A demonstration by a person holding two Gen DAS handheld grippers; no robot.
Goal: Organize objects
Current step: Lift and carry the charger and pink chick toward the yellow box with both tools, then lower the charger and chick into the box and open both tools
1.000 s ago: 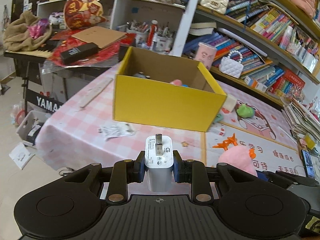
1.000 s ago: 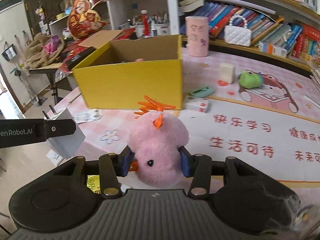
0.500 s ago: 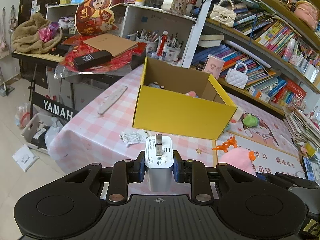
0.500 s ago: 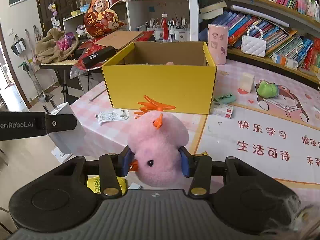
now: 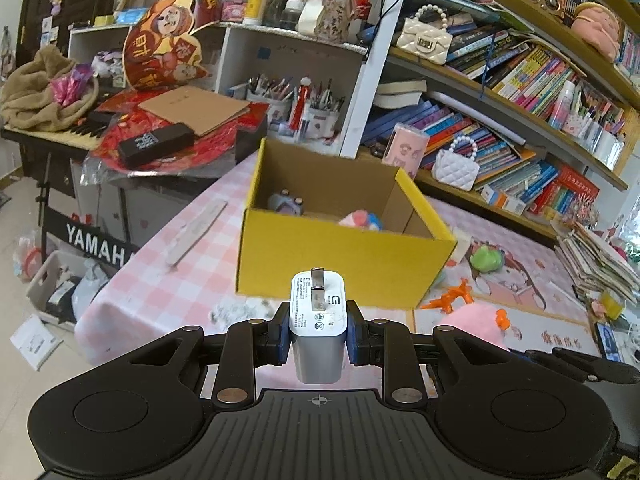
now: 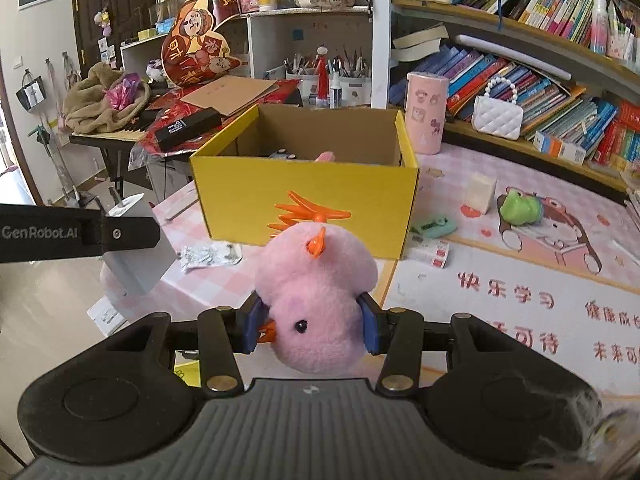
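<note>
My left gripper (image 5: 318, 336) is shut on a white plug charger (image 5: 318, 322), prongs up, held in the air before the table's near edge. My right gripper (image 6: 310, 322) is shut on a pink plush chick (image 6: 314, 292) with orange feet, held upside down above the table. An open yellow cardboard box (image 5: 340, 256) stands ahead on the pink checked tablecloth; it also shows in the right wrist view (image 6: 304, 208). A few small toys lie inside it. The left gripper and charger (image 6: 134, 252) show at the left of the right wrist view.
On the table lie a green frog toy (image 6: 520, 208), a white block (image 6: 480, 194), a teal item (image 6: 432, 227), a small carton (image 6: 430, 252), crumpled paper (image 6: 210, 255) and a pink tin (image 6: 426, 118). Bookshelves run along the right. A cluttered keyboard stand (image 5: 60, 136) is left.
Both grippers have risen and pulled back from the box, still holding their objects. The inside of the box shows more now.
</note>
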